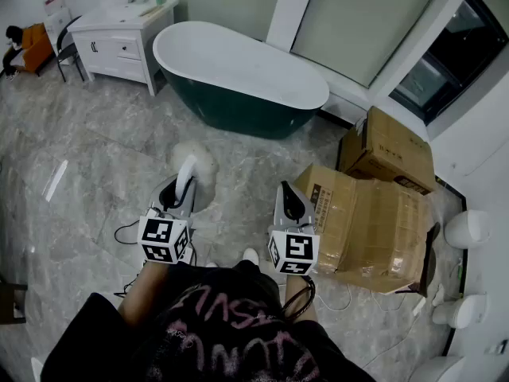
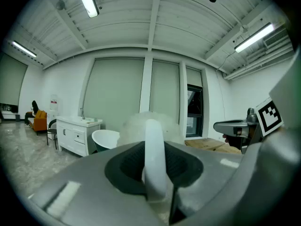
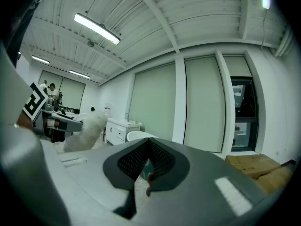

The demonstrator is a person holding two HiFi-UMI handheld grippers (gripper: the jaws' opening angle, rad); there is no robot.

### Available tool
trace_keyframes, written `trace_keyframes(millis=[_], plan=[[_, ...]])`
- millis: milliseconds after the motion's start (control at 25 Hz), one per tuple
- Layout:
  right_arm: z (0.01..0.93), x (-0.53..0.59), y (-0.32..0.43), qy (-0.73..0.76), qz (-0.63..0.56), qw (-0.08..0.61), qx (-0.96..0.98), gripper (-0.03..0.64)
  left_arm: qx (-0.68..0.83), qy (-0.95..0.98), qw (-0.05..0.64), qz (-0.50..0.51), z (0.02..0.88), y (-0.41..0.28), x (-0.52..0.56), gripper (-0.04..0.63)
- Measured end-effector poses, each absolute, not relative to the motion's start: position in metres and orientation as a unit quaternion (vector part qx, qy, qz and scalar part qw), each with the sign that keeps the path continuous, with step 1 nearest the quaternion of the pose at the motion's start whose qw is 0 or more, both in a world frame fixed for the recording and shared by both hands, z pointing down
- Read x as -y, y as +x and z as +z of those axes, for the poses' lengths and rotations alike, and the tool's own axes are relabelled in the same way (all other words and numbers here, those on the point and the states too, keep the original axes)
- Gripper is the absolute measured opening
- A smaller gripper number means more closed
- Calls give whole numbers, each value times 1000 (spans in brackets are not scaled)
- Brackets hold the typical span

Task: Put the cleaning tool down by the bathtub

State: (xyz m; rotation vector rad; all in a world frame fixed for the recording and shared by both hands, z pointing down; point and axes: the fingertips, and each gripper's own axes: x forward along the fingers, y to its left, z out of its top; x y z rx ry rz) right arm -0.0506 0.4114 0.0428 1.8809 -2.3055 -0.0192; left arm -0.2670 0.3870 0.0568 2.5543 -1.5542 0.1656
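My left gripper (image 1: 181, 191) is shut on the white handle (image 2: 154, 159) of a fluffy white duster (image 1: 195, 159), whose head (image 2: 141, 123) sticks out beyond the jaws. The dark green bathtub (image 1: 238, 74) with its white inside stands ahead, roughly a metre beyond the duster. It also shows behind the duster, the bathtub (image 2: 104, 138) low at the left. My right gripper (image 1: 291, 200) is held level beside the left one, shut with nothing between its pads (image 3: 162, 161). In the right gripper view the duster (image 3: 87, 128) appears at the left.
Large cardboard boxes (image 1: 374, 217) lie on the floor right of my right gripper, another box (image 1: 394, 150) behind them. A white vanity cabinet (image 1: 123, 38) and a chair (image 1: 67, 50) stand far left. White round fixtures (image 1: 465, 229) line the right wall. Cables (image 1: 123, 233) trail by my feet.
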Motion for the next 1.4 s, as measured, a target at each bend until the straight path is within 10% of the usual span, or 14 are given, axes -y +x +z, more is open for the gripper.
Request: trace_keyframes(millis=[1400], plan=[[88,-401,-46,629,22,111,769,14,520,845,101,72,95,-280,-373,89]])
